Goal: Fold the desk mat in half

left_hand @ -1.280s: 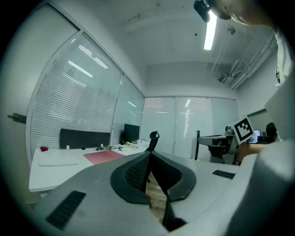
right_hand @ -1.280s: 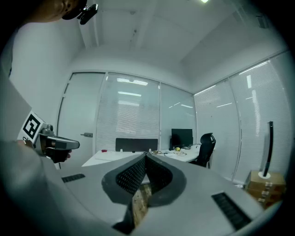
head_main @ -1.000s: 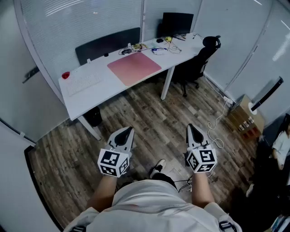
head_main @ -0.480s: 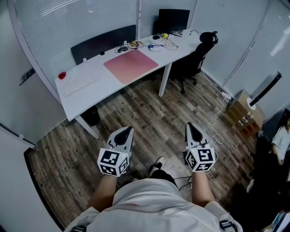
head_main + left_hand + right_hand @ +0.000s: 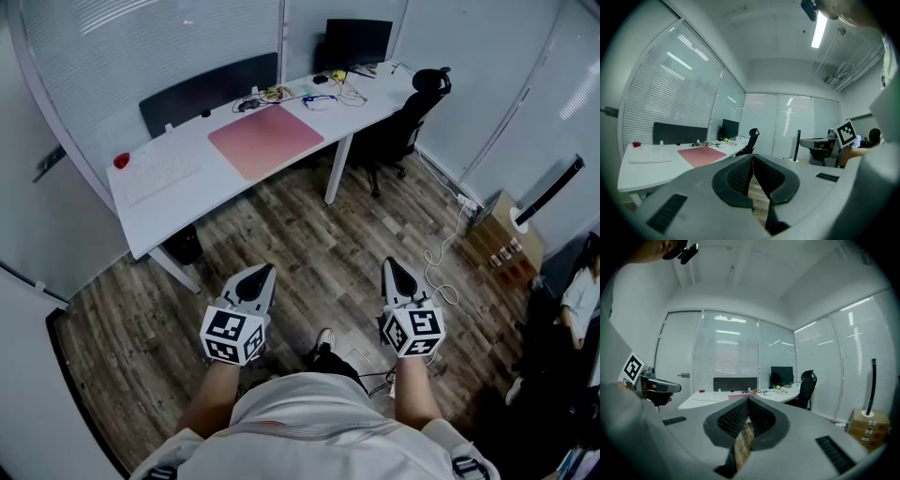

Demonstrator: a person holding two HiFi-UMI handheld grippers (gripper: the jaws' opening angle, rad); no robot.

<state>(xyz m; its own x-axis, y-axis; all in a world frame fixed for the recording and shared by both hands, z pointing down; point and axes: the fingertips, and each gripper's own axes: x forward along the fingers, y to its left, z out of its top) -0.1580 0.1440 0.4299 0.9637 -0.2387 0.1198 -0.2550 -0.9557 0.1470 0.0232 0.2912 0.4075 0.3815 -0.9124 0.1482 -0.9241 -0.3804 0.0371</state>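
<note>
Two grippers hang low over the wood-plank floor (image 5: 309,234), and neither touches anything. The left gripper (image 5: 263,270) has its fingers (image 5: 737,177) pressed together tip against tip, with nothing between them. The right gripper (image 5: 390,264) has its fingers (image 5: 733,418) closed the same way on nothing. The pads are dark with a fine dimpled grid, set in smooth grey shells that taper to a point. The desk mat (image 5: 265,141), a flat pink rectangle with a matte face, lies unfolded on the white curved worktop (image 5: 202,202). In the head view it is well apart from both grippers, at about 12 o'clock. A white keyboard (image 5: 161,178) lies at the mat's 9 o'clock, and a black office chair (image 5: 405,127) stands at its 3 o'clock.
</note>
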